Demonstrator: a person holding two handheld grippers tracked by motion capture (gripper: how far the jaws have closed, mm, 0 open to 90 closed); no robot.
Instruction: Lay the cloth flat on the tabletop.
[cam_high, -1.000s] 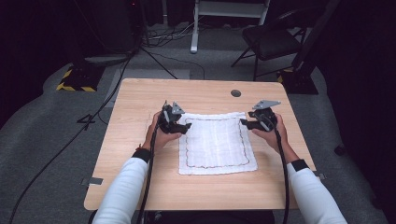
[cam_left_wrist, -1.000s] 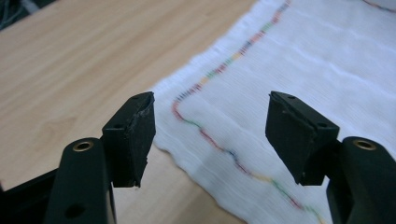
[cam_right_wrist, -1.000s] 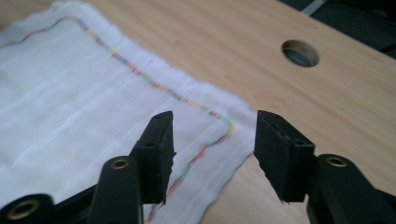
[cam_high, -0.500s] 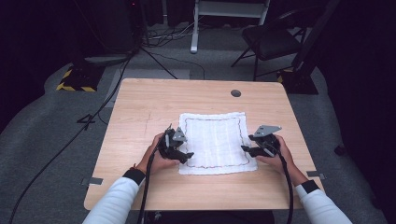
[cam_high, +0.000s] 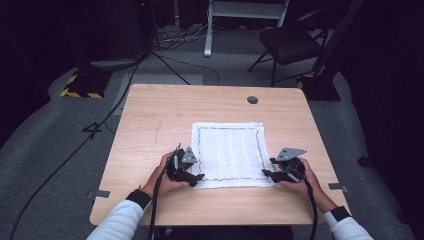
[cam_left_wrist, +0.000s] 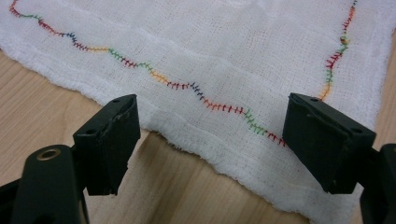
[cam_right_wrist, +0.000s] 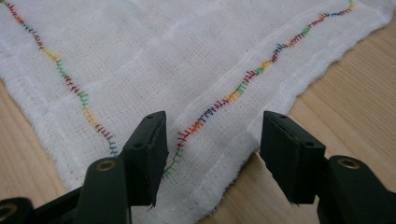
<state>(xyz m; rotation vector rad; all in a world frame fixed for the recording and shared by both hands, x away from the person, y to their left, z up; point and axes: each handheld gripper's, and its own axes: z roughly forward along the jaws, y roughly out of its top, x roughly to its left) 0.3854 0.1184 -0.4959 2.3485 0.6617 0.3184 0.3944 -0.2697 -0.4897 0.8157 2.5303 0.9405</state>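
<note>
Flat on table (cam_high: 150, 125): white cloth (cam_high: 230, 150), rainbow-stitched border; left gripper (cam_high: 192, 175) fingers just opening, right gripper (cam_high: 270, 174) fingers apart, nothing held.

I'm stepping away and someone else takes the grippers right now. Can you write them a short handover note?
Left gripper: fingers open, its jaws have just been opening, poised over the near left corner of the white cloth; nothing is held.
Right gripper: fingers open, poised over the near right corner; nothing is held.
Cloth: lies spread flat on the wooden table, with a wavy coloured stitch line inside its hem.
Done: cloth is laid out and both grippers are lined up at the near corners.
Left: probably close on both corners and lift or fold; no fold shows yet.
</note>
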